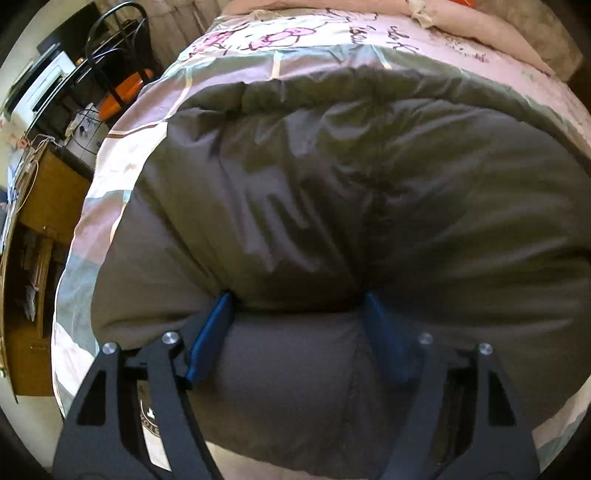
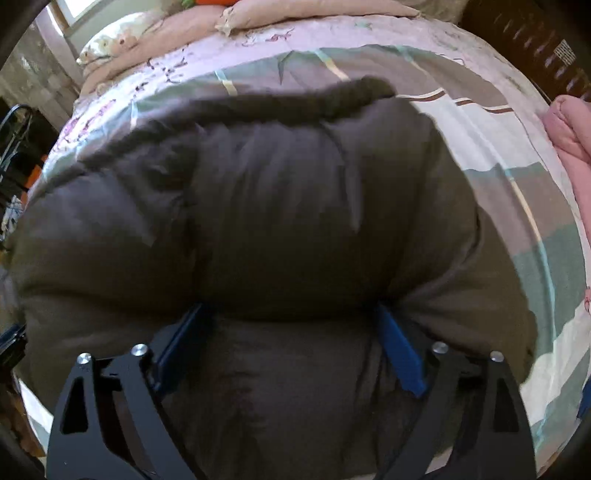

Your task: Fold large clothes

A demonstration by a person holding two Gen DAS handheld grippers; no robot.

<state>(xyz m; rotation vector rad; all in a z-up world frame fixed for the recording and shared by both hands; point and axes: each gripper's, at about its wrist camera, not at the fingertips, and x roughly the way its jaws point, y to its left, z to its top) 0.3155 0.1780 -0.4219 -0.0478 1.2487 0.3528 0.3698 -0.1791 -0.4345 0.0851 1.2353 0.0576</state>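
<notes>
A large dark grey-brown puffer coat [image 1: 332, 203] lies on a bed and fills most of both views; it also shows in the right wrist view [image 2: 288, 221], with a dark fur-trimmed edge [image 2: 295, 99] at its far side. My left gripper [image 1: 297, 299] has its blue fingers [image 1: 210, 339] spread wide around a thick roll of the coat, tips sunk into the padding. My right gripper [image 2: 291, 310] likewise holds a thick fold of the coat between its blue fingers [image 2: 400, 354]. The fingertips are hidden in the fabric.
The coat rests on a bedspread [image 1: 155, 110] with pink, green and white blocks and flower prints. Pink quilts [image 2: 314, 14] are piled at the head of the bed. A wooden cabinet [image 1: 48, 206] and a black metal rack [image 1: 110, 55] stand left of the bed. A pink cloth [image 2: 572, 140] lies at right.
</notes>
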